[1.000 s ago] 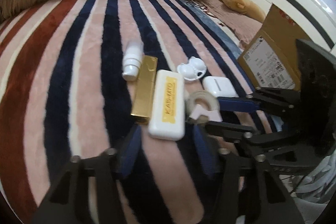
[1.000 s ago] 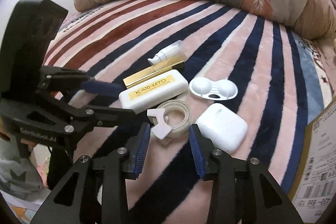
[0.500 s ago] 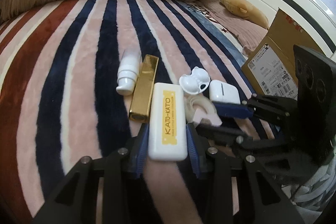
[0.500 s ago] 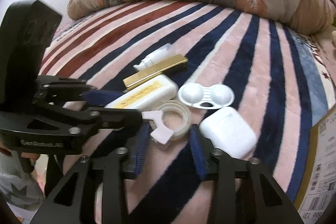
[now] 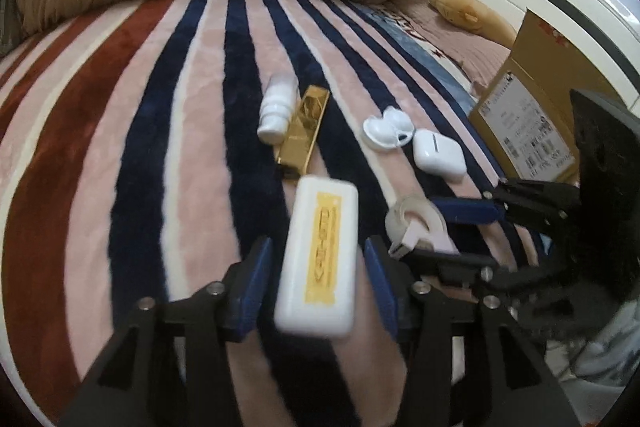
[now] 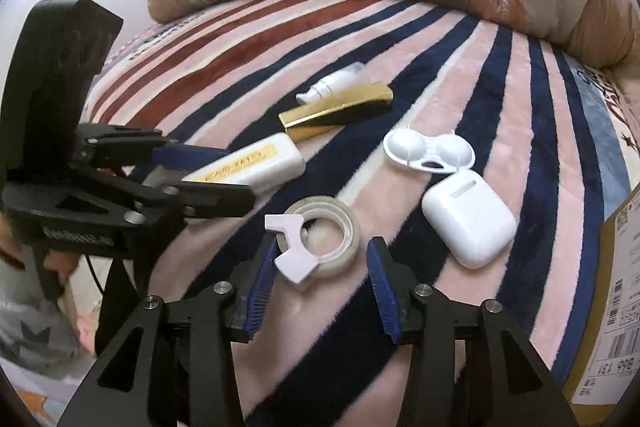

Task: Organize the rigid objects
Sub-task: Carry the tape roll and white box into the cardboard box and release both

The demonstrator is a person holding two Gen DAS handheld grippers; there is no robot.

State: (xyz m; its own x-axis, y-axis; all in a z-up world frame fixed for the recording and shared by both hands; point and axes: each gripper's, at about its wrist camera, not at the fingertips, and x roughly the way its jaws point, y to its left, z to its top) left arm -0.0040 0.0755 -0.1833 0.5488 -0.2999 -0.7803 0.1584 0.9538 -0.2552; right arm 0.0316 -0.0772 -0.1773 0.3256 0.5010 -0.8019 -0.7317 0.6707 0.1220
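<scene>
left gripper: my jaws have just been opening, white KATO-KATO case between them, pads clear.
right gripper: just been opening too, tape dispenser between, untouched.
case: on striped blanket; looks stiff, light, slick; take long sides mid-length.

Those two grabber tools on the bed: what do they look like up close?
Both the left gripper and the right gripper are matte black frames of angular linkage bars joined by silver screws. Each finger carries a ribbed blue pad. The left one bears faint lettering on its side and a tall black housing behind.
</scene>
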